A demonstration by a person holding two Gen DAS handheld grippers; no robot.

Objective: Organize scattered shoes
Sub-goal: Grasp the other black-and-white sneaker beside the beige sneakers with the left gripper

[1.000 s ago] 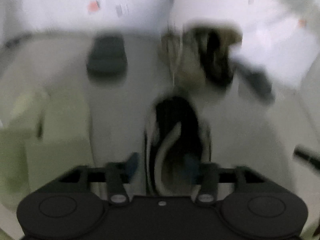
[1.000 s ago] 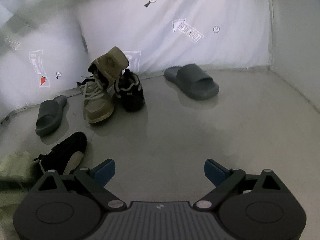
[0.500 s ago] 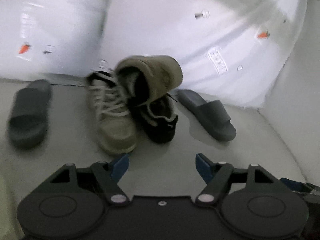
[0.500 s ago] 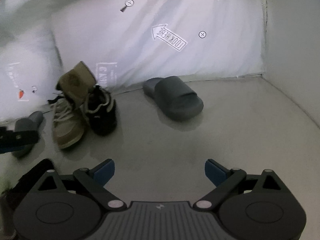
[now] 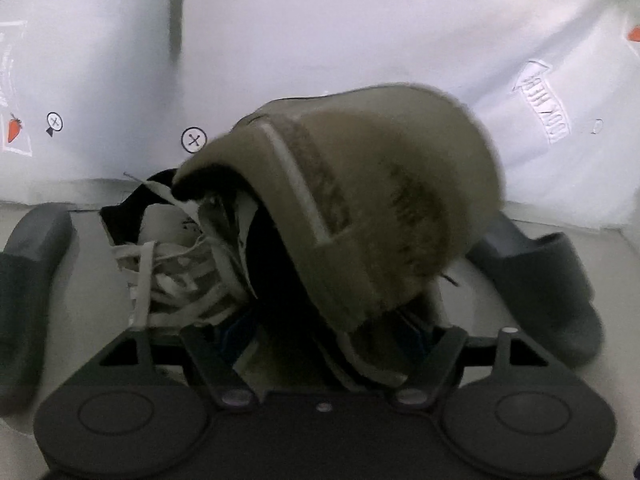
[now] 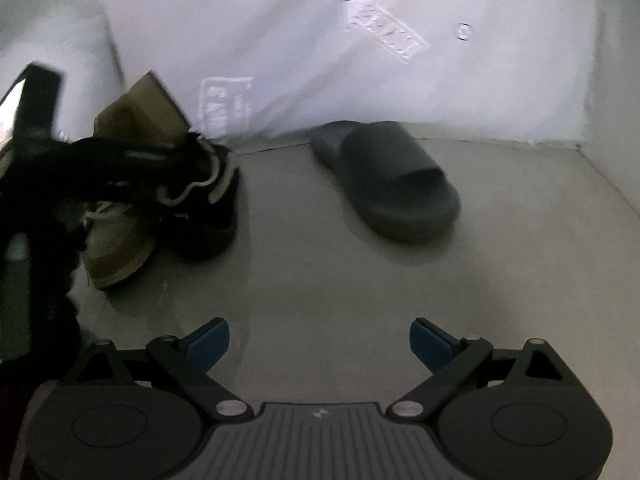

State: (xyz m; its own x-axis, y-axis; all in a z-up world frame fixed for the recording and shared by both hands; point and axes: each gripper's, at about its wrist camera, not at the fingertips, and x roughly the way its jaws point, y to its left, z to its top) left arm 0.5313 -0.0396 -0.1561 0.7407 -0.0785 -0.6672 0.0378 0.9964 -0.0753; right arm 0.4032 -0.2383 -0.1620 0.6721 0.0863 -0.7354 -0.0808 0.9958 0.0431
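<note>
Since half a second ago the left tool [image 5: 326, 332] is coming in close to the shoe pile, so the tipped tan shoe [image 5: 360, 208] is now filling its view, while the right tool [image 6: 319, 344] is holding almost the same place over the floor [image 6: 320, 272].

Going from the left: one grey slide [image 5: 28, 280] is lying flat on the floor at the edge of the left view. Next to it the laced tan shoe [image 5: 176, 272] is standing upright, and the tipped tan shoe is leaning over it and over a black shoe [image 6: 208, 208], sole turned up. The left tool's blue fingers [image 5: 236, 330] are sitting on either side of the low edge of this tipped shoe; they look spread, but I cannot tell if they are already pressing it. To the right, the second slide [image 6: 392, 176] is lying apart from the pile, near the sheet [image 6: 360, 60]. The right tool is released and empty, fingers wide apart.

I judge the risk is in the pile itself. The tipped shoe is only leaning, so a grip on its soft edge may slip, and it may fall and knock the black shoe. The loose laces [image 5: 160, 280] may also be catching on a finger and dragging the laced shoe along.
</note>
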